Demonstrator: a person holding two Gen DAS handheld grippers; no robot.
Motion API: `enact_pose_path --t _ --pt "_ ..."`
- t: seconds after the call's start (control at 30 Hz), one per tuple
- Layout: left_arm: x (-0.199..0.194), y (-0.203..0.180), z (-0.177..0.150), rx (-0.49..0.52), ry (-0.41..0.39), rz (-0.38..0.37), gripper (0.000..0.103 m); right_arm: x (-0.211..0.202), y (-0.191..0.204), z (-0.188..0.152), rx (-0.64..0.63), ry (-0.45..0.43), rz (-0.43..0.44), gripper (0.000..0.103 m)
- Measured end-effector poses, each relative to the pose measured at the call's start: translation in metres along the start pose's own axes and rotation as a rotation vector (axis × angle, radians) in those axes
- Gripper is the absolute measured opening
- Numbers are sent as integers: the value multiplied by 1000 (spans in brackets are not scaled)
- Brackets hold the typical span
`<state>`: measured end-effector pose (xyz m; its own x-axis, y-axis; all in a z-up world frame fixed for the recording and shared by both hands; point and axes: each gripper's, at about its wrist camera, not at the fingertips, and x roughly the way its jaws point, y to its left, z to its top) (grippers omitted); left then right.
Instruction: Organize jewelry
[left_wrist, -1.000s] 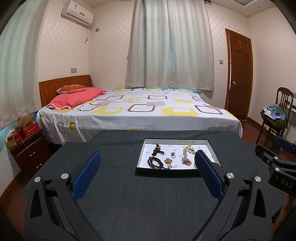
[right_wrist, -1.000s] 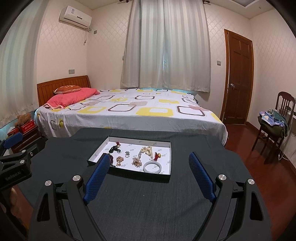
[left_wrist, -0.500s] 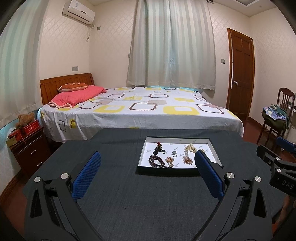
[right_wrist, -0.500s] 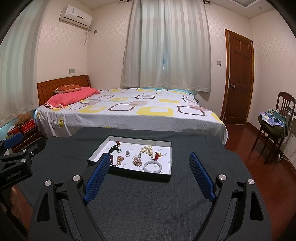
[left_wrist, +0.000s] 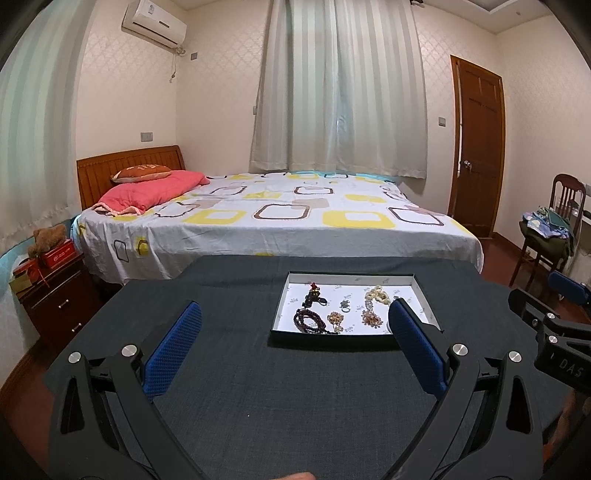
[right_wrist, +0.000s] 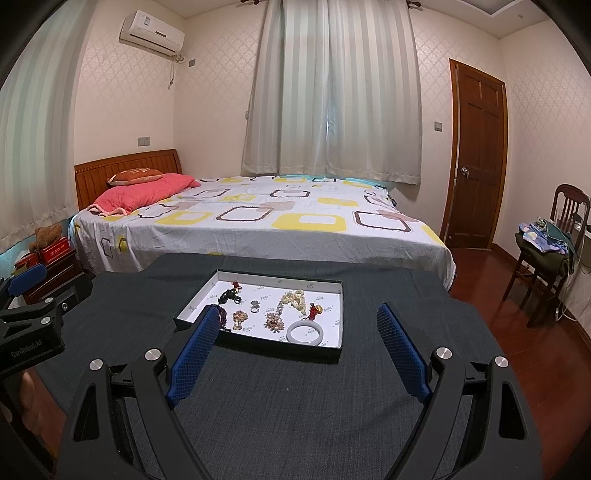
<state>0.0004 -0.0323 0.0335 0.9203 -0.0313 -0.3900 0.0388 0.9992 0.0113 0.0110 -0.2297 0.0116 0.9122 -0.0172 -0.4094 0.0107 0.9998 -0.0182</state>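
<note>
Both claws, left claw (left_wrist: 295, 339) and right claw (right_wrist: 299, 343), stand wide open and empty above the dark surface (right_wrist: 295, 406), facing the tray (right_wrist: 334, 356) of jewelry (right_wrist: 293, 299), probably ready to pick.

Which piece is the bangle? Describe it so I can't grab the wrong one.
Find the shallow tray on the dark table before the bed. Go to the tray's near edge, towards its right end. The bangle lies flat there: a plain, smooth, pale ring, the largest piece, while its neighbours are beaded or clustered.
</note>
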Motion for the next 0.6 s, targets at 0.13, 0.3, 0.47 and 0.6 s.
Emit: enact_pose_path --t 0.13,0.3,0.47,0.6 --pt "1 -2 -1 10 4 3 99 0 0 0 0 1 0 84" --pt "2 -2 -2 1 9 -14 99 0 0 1 -3 1 2 84" --pt "3 2 -4 -6 18 -28 99 2 0 0 -5 6 4 84" --pt "5 2 -5 -4 22 -41 99 3 0 -1 -7 9 4 84"
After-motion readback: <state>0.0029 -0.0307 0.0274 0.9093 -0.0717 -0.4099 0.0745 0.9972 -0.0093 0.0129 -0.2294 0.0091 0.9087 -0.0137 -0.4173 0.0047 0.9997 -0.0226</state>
